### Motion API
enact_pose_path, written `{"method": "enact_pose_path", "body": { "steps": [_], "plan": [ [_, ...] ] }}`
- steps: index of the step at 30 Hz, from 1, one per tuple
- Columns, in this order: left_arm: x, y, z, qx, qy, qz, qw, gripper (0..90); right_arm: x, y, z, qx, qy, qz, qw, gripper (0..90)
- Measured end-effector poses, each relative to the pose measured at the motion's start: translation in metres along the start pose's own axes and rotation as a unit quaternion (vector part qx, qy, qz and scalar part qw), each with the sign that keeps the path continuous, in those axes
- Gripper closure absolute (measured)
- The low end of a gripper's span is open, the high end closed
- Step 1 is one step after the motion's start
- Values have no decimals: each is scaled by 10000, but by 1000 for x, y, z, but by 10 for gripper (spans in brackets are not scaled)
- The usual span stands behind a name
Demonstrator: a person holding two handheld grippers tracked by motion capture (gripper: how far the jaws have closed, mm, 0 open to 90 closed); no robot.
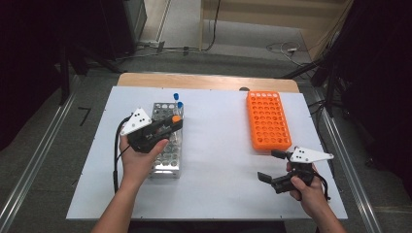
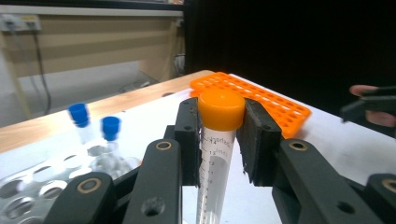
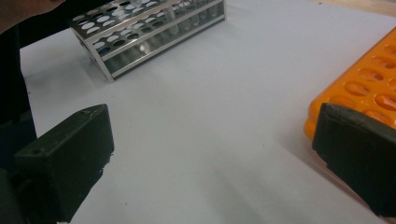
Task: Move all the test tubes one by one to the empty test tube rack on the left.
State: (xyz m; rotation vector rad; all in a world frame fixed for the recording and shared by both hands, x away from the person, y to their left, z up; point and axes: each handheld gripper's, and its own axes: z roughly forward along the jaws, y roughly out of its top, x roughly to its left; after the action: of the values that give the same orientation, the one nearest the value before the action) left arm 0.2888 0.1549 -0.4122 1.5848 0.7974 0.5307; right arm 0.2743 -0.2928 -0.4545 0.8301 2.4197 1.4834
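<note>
- Left gripper (image 2: 219,140) clamps orange-capped tube (image 2: 215,154) just under its cap.
- Tube likely light, smooth plastic; may slip, so grip below the cap.
- Right gripper (image 1: 275,166) gapes, holding nothing.

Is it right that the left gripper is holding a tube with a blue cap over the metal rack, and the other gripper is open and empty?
Not quite: the cap is orange, not blue. The left gripper view shows the left gripper shut on the orange-capped tube; the blue-capped tubes stand in the metal rack. The rest holds: the right gripper is open and empty.
</note>
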Motion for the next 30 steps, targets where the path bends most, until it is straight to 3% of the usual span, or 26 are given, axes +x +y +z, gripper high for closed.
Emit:
{"method": "enact_pose_path", "body": {
  "steps": [10,24,30],
  "plan": [
    [9,-5,6,-147,450,-11,9989,714,-9,-5,-3,-6,-118,87,9999,0],
    [5,-17,13,308,652,65,9974,713,-9,-6,1,58,-145,39,9999,0],
    [4,-19,15,575,719,-38,9957,711,-11,-7,1,55,-166,36,9998,0]
  ]
}}
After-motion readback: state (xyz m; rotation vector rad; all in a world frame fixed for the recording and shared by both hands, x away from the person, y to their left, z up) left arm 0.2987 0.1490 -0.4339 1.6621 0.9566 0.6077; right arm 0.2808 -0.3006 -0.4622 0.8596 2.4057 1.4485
